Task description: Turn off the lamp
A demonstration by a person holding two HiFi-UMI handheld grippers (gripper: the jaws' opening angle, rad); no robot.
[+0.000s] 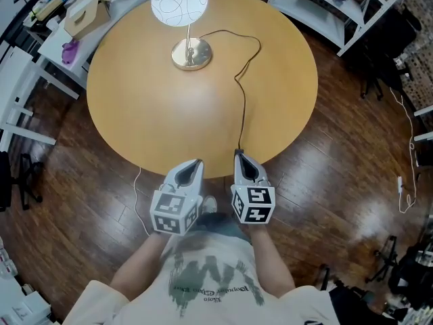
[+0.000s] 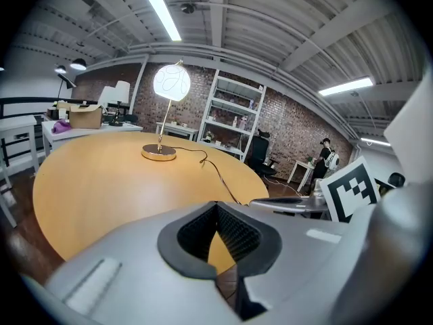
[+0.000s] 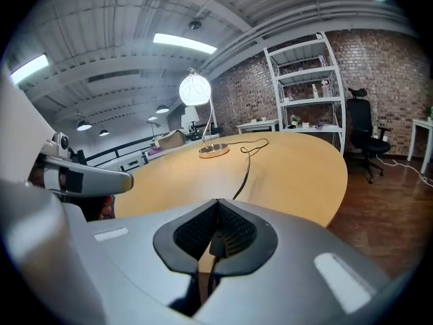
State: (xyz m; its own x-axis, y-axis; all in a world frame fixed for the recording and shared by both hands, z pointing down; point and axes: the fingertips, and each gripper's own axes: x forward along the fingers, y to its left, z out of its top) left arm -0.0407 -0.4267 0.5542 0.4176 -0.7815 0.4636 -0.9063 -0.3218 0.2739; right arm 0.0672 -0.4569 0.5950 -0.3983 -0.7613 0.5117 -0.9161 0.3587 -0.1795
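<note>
Brick-walled workshop with a dark plank floor (image 1: 325,181) and white shelving (image 1: 325,5); a round wooden table (image 1: 149,120) fills the centre, bare but for the task's thing. The lamp (image 1: 179,4) stands upright at the table's far edge, its globe shade lit and its brass base (image 1: 191,54) resting on the wood. Its black cord (image 1: 242,107) runs from the base towards the person and drops over the near edge.

Both grippers hang at the near rim, side by side and well apart from the lamp, which lies straight ahead across the table's full width. The left gripper (image 1: 195,162) has its jaws together with nothing between them. The right gripper (image 1: 239,156) is likewise closed and sits just beside the cord's drop – whether it touches the cord cannot be told.

No switch shows at this range; it may be on the cord or the base. If on the cord, the right gripper is nearer – the cord leads straight away from its tips.
</note>
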